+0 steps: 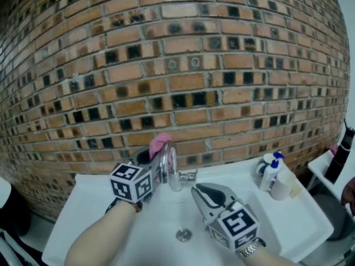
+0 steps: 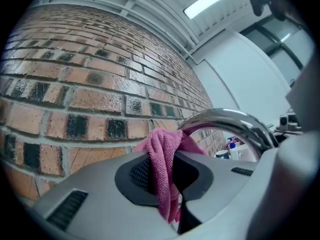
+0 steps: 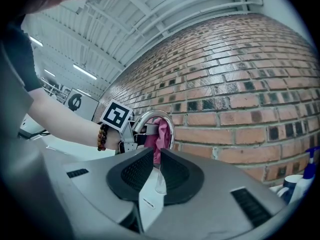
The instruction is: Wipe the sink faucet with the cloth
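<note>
The chrome faucet (image 1: pixel 168 168) arches over the white sink (image 1: pixel 94 195), against the brick wall. A pink cloth (image 1: pixel 160 144) hangs by the top of the spout, and my left gripper (image 1: pixel 150 155) is shut on it. In the left gripper view the cloth (image 2: pixel 160 144) bunches between the pads just left of the spout (image 2: pixel 235 121). My right gripper (image 1: pixel 197 190) hovers over the basin, right of the faucet, its jaws nearly together with nothing between them. The right gripper view looks past these jaws (image 3: pixel 155 156) to the faucet (image 3: pixel 156 116) and the cloth (image 3: pixel 161 134).
A drain (image 1: pixel 183 235) sits in the basin below the grippers. Two small bottles (image 1: pixel 270 173) and a white cup (image 1: pixel 282 186) stand on the sink's right rim. A dark bottle (image 1: pixel 341 159) stands on a white surface at the far right.
</note>
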Motion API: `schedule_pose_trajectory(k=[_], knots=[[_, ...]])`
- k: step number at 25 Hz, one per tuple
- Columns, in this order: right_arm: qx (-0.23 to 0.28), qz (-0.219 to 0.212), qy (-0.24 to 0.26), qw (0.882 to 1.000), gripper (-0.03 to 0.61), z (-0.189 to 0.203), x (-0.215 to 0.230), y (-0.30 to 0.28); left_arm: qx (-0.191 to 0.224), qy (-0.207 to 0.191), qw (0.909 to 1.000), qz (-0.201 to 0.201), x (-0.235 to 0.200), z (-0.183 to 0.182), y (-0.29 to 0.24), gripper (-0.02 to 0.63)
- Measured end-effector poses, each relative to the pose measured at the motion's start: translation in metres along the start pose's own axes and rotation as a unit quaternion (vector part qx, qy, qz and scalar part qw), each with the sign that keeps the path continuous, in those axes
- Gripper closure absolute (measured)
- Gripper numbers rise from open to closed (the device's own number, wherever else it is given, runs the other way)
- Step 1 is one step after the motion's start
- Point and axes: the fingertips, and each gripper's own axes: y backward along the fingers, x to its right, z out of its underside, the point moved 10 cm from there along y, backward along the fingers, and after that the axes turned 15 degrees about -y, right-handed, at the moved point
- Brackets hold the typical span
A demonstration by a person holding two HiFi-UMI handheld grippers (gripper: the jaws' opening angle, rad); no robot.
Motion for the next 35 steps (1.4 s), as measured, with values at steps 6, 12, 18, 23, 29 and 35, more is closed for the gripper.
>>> schedule_pose_trajectory(k=[6, 12, 18, 23, 29, 35], knots=[[0.000, 0.003, 0.003, 1.000, 0.523, 0.001, 0.001, 0.000, 0.009, -0.008, 0.9999, -0.003, -0.001, -0.010, 0.006, 0.560], [-0.001, 0.005, 0.000, 1.000, 0.523, 0.002, 0.002, 0.001, 0.018, -0.007, 0.9998, -0.006, 0.000, -0.018, 0.014, 0.560], [-0.002, 0.007, -0.001, 1.000, 0.523, 0.003, 0.003, 0.001, 0.023, -0.027, 0.9993, -0.009, 0.002, -0.026, 0.024, 0.560], [-0.004, 0.008, 0.000, 1.000, 0.523, 0.005, 0.003, 0.002, 0.028, -0.044, 0.9986, -0.013, 0.004, -0.034, 0.033, 0.560], [-0.010, 0.011, 0.000, 1.000, 0.523, 0.008, 0.004, 0.001, 0.043, -0.016, 0.9989, -0.011, 0.006, -0.037, 0.043, 0.560], [-0.012, 0.018, -0.002, 1.000, 0.523, 0.010, 0.008, 0.002, 0.056, 0.003, 0.9984, -0.011, 0.010, -0.040, 0.052, 0.561]])
